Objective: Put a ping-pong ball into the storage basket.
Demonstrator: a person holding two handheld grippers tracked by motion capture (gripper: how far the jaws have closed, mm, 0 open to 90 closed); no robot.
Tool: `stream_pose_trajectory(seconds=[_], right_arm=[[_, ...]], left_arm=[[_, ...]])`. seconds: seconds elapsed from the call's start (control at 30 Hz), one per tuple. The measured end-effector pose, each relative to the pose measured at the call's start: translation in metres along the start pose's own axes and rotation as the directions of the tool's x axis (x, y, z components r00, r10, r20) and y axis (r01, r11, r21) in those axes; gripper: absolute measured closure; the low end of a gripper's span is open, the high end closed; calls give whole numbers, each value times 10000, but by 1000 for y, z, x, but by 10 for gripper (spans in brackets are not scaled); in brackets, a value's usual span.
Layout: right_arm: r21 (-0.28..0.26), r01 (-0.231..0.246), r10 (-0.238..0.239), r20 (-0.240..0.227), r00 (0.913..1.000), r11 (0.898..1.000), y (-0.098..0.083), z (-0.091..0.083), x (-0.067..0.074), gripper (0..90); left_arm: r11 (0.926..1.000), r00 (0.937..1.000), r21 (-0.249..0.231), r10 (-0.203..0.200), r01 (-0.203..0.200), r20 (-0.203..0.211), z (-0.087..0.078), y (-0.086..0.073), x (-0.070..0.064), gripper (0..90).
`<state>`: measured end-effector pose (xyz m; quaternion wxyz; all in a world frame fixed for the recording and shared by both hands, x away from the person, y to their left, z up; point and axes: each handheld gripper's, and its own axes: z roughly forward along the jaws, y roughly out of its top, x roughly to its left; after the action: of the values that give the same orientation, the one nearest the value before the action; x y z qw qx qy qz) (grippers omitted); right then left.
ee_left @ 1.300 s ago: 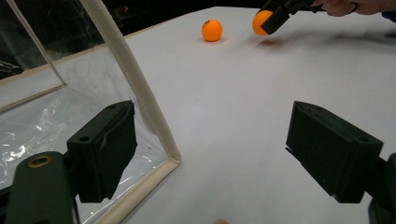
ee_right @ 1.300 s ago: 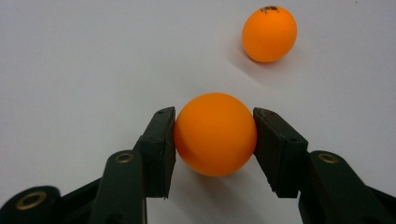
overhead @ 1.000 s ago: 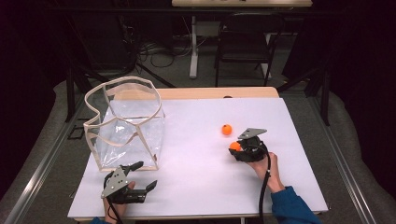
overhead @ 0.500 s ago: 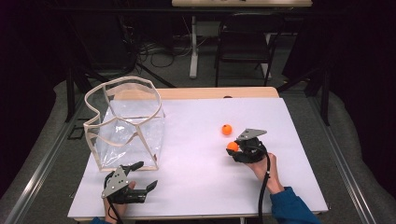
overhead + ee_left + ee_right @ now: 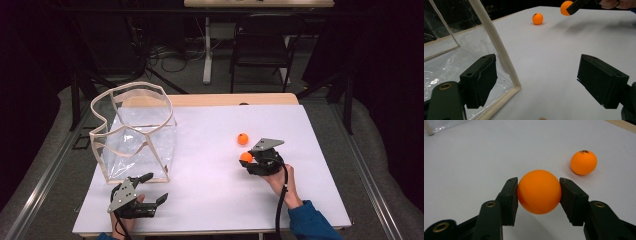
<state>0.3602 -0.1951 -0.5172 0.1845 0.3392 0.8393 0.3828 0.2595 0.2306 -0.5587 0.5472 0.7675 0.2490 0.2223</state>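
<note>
Holding one orange ball in your right gripper (image 5: 539, 195), with your left gripper (image 5: 539, 82) spread wide and empty.

Your right jaws pinch the held ball (image 5: 539, 191) at its widest line, at 9 and 3 o'clock on it, and it sits just clear of the white table (image 5: 210, 150). A second ball (image 5: 243, 138) lies loose on the table at about 11 o'clock from your right gripper, near it but apart. The clear bag (image 5: 132, 132) with its pale stiff rim stands at the table's 9 o'clock side, mouth up, and your left gripper rests at 6 o'clock of it, one jaw just beside the bag's corner seam. My judgement: the grip is two small pads on a smooth round ball, so a quick swing or a slack squeeze could pop it free. Nudging the loose ball would send it rolling off the edge, and the light bag may tip if you clip its rim.
</note>
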Motion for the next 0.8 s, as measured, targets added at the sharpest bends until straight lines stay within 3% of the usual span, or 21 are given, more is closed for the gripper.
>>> stream_pose_trajectory(seconds=[0.8], right_arm=[[-564,341,-358,-310,9989,9978,9,-1,15,509]], left_arm=[[10000,10000,3,38,-38,10,0,0,0,161]])
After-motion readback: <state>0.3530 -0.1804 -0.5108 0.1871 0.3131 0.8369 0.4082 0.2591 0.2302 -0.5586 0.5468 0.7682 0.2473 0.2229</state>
